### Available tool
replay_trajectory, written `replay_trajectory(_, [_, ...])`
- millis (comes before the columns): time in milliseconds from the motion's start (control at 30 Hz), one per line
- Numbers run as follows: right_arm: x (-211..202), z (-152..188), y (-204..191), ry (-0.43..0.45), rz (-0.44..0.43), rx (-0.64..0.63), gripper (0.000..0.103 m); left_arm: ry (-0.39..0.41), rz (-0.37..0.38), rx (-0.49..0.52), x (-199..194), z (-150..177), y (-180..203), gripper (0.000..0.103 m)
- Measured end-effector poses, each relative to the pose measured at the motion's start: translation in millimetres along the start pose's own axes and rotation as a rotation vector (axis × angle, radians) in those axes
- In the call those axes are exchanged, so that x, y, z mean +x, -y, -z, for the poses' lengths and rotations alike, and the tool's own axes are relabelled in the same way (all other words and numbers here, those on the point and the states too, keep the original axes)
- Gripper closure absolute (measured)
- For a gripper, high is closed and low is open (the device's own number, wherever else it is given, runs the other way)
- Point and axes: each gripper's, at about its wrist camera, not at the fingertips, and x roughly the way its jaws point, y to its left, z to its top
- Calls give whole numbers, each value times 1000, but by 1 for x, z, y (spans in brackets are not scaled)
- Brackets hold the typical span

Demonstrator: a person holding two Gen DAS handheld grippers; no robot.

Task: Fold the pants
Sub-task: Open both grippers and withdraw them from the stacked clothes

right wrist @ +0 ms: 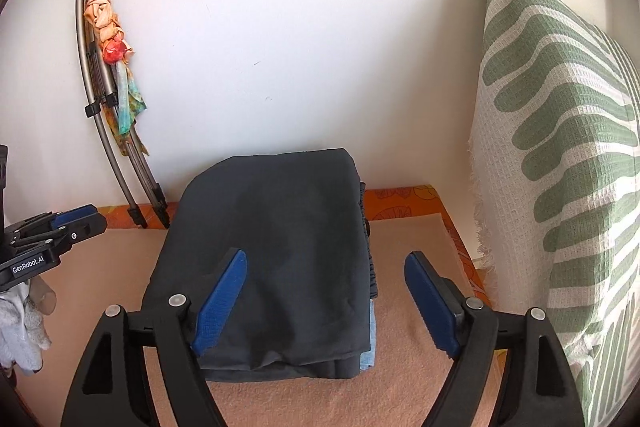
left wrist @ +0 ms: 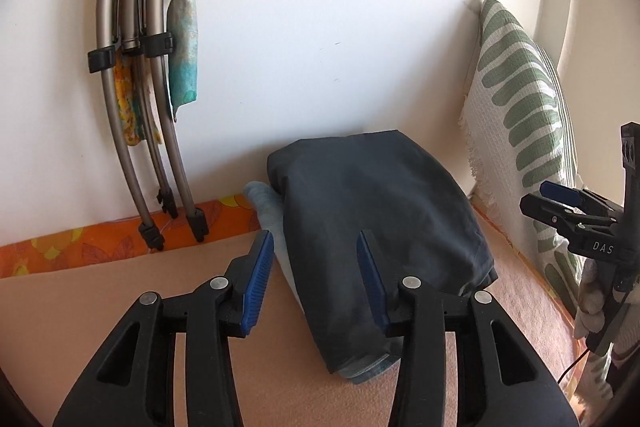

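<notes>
Left wrist view, nearest first: the left gripper [left wrist: 316, 267] has its blue pads moderately apart, with nothing pinched between them; the pads hang over the near left part of the pants [left wrist: 376, 219] without pressing on them. In the right wrist view the right gripper [right wrist: 324, 303] stands wide, also holding nothing, its left pad over the dark cloth and its right pad over the bare peach blanket [right wrist: 412, 267].

Just beyond the pads, the pants lie folded into a compact dark rectangle on the blanket, resting on top of a light blue garment [right wrist: 370, 339] whose edge peeks out underneath. Judging by that neat stack and both grippers being free of the cloth, the folding looks finished or very nearly so; at most a small squaring-up may remain.

Farther back, a green-patterned pillow [right wrist: 560, 147] leans at the right, and a folded metal frame [left wrist: 120, 87] with a colourful scarf [left wrist: 184, 39] tied to it rests against the white wall.

How many layers the pants are folded into cannot be made out, and most of the blue garment is hidden under them. A gloved hand at the frame edge is cut off.
</notes>
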Motion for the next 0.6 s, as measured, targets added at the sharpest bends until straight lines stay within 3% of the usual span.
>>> replay_trajectory(67, [-20, 7, -12, 13, 4, -7, 15, 8, 2, 11, -16, 4, 3, 48])
replay_trajectory(267, [-74, 27, -51, 54, 29, -19, 4, 54, -27, 55, -65, 25, 11, 48])
replay_trajectory(433, [-111, 45, -80, 91, 96, -42, 0, 57, 2, 42, -105, 43, 12, 47])
replay_trajectory(533, [-133, 56, -90, 104, 108, -20, 0, 65, 2, 59, -131, 57, 18, 37])
replay_trajectory(600, [-145, 62, -96, 112, 105, -1, 0, 74, 4, 66, -149, 67, 21, 36])
